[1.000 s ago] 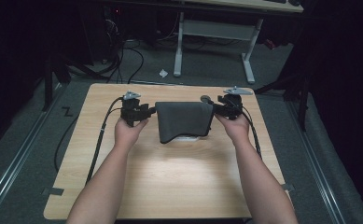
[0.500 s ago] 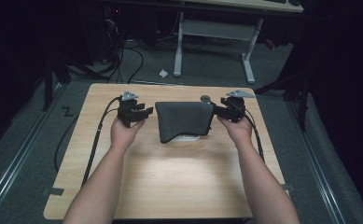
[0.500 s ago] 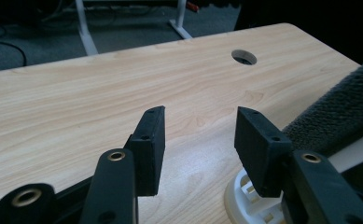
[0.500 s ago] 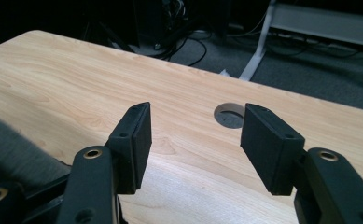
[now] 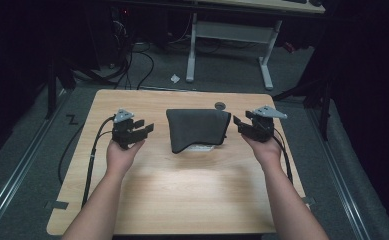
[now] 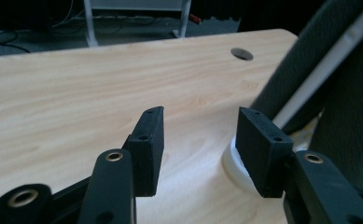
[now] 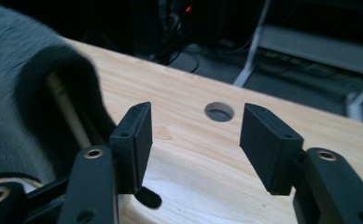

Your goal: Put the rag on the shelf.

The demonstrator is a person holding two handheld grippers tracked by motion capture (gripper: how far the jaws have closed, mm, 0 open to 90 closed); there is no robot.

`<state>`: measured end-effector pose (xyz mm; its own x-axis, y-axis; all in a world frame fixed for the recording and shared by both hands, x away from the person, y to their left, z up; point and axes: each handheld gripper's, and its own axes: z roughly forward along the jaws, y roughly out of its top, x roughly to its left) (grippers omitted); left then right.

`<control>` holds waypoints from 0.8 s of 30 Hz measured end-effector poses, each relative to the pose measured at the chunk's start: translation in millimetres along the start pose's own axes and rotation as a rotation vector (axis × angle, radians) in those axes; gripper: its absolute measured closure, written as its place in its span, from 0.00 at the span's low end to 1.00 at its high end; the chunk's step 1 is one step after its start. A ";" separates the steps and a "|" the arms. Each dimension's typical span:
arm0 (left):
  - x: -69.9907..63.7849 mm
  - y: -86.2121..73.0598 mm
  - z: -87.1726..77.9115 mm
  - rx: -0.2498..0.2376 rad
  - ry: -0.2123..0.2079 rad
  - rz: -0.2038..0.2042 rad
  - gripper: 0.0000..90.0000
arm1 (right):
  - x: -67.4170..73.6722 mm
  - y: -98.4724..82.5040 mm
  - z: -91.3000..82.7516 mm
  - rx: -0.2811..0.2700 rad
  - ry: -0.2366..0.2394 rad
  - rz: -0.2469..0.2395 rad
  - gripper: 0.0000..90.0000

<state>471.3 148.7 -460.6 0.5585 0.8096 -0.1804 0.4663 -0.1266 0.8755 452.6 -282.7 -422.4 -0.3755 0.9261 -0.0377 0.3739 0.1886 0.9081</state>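
Both grippers have drawn outward from the dark grey cloth [image 5: 198, 129] since the earlier high views, where each sat right at one of its side edges; now the left gripper [image 5: 143, 129] sits at centre left of the high view and the right gripper [image 5: 238, 123] at centre right, each with a strip of bare wood between it and the fabric. The left gripper's jaws have just been opening, and in the left gripper view [image 6: 200, 142] they stand well apart with nothing between them, only the tabletop behind. The right gripper's jaws, seen in the right gripper view [image 7: 195, 142], are likewise spread and empty. The cloth lies a little above the middle of the high view, on the far half of the wooden table [image 5: 182, 200], draped over a white object [image 5: 202, 147] whose edge peeks out below its near hem. In the left gripper view the cloth [image 6: 347, 102] rises at the right edge, with a rounded white base [image 6: 233, 163] showing just behind the right jaw. In the right gripper view the cloth [image 7: 16, 93] takes up the left side, and a round hole [image 7: 219, 112] in the table shows between the jaws, farther off.
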 end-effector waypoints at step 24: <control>-53.3 -109.4 -58.3 0.116 -0.122 0.006 0.53 | 80.6 -95.8 -51.1 0.133 0.097 -0.100 0.47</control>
<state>350.5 152.8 -520.6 0.6375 0.7339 -0.2343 0.5349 -0.2028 0.8202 343.1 -242.8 -491.1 -0.4939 0.8659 -0.0786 0.4367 0.3253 0.8388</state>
